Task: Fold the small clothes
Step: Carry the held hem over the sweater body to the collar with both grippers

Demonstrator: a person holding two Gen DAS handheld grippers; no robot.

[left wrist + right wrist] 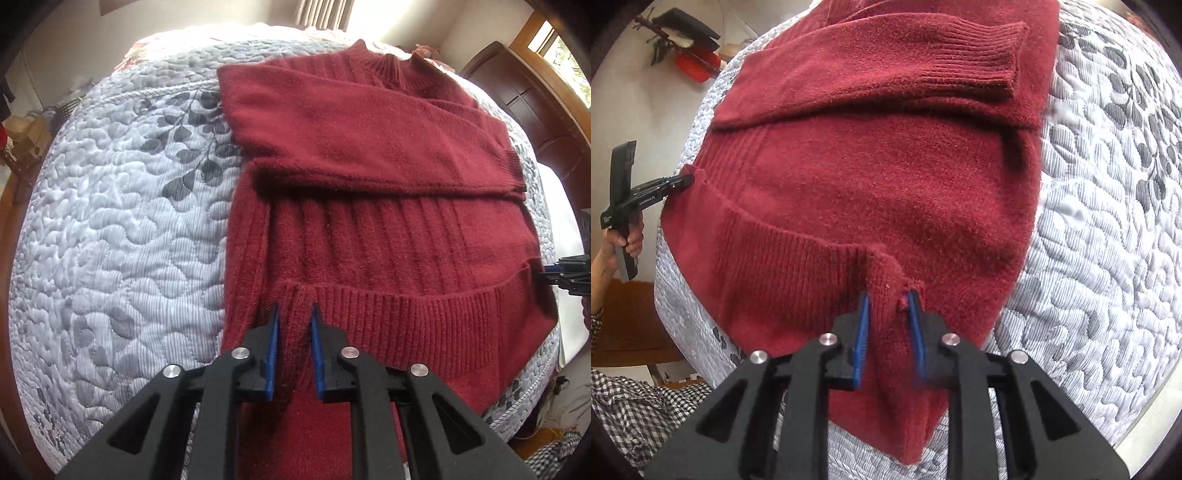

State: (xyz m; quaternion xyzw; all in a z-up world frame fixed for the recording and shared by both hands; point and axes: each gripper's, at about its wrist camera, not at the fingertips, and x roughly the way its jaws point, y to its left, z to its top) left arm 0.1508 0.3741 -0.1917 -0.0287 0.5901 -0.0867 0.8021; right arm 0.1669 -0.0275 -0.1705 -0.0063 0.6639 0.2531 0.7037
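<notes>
Lying flat on quilt (pixel 122 229), sleeves already crossed over chest: sweater (pixel 388 236). Clamping near hem (pixel 369 306) at left corner with left gripper (pixel 294 332), at right corner with right gripper (pixel 888 314) (thick rib bunching between pads). Risking uneven lift: hem slipping out, sleeves sliding off, fold skewing.

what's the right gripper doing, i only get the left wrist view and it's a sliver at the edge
Observer: The right gripper is shut on the sweater, with a pleat of ribbed hem bunched between its fingers.
Operator: does my left one look shut from over there
Observer: Yes, the left gripper bites the sweater's edge at the hem band.
Operator: hem lifted anywhere
Observer: It rises in a small peak at the right fingers, above the quilt.
</notes>
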